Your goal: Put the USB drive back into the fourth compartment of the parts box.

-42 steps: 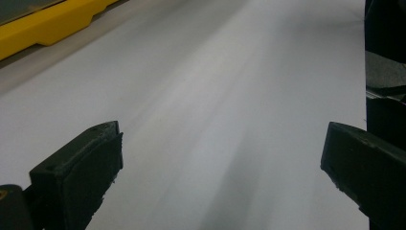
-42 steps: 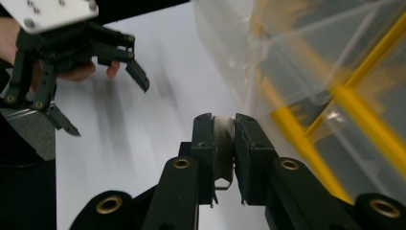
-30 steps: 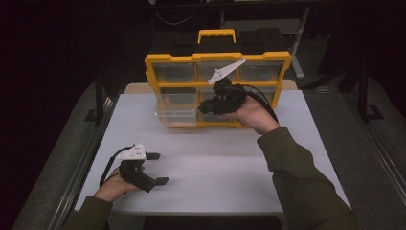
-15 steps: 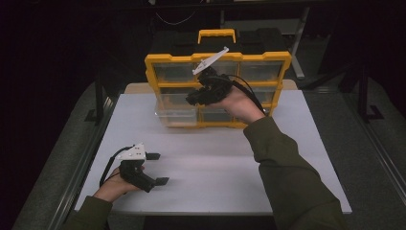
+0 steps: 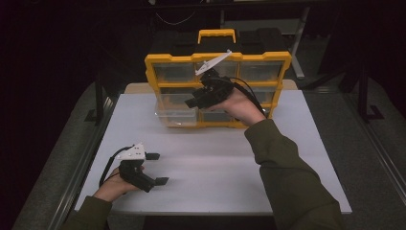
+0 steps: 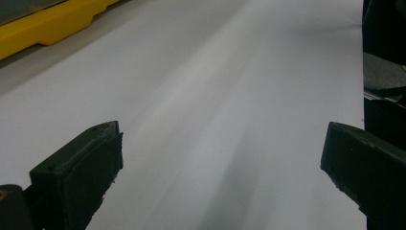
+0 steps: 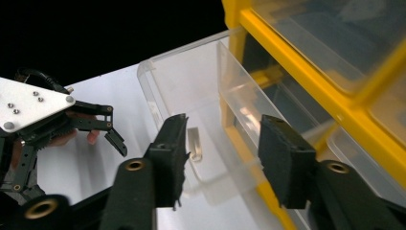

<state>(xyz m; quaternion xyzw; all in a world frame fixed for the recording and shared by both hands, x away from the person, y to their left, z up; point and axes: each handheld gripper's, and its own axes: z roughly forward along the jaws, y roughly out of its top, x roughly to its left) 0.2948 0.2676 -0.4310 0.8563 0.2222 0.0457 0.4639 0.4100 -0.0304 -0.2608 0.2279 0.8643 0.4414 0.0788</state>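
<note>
A yellow organizer [image 5: 218, 60] with clear drawers stands at the back of the white table [image 5: 215, 158]. Its lower left drawer [image 5: 173, 115] is pulled out. My right gripper [image 5: 192, 102] hovers just above that drawer [image 7: 191, 91], pointing left and down. Its jaws [image 7: 222, 158] have just been opening and stand partly apart with nothing pressed between them. A small pale piece [image 7: 194, 143] lies on the drawer floor beyond them. My left gripper [image 5: 158, 168] rests low at the table's front left, open wide and empty [image 6: 220, 158].
The organizer's yellow frame [image 7: 306, 76] and closed clear drawers rise to the right of my right jaws. Its base edge [image 6: 43, 28] shows far off in the left gripper view. Dark floor surrounds the table.
My right gripper has shifted a little to the left in front of the organizer and its jaws have parted. The left hand has stayed put.
</note>
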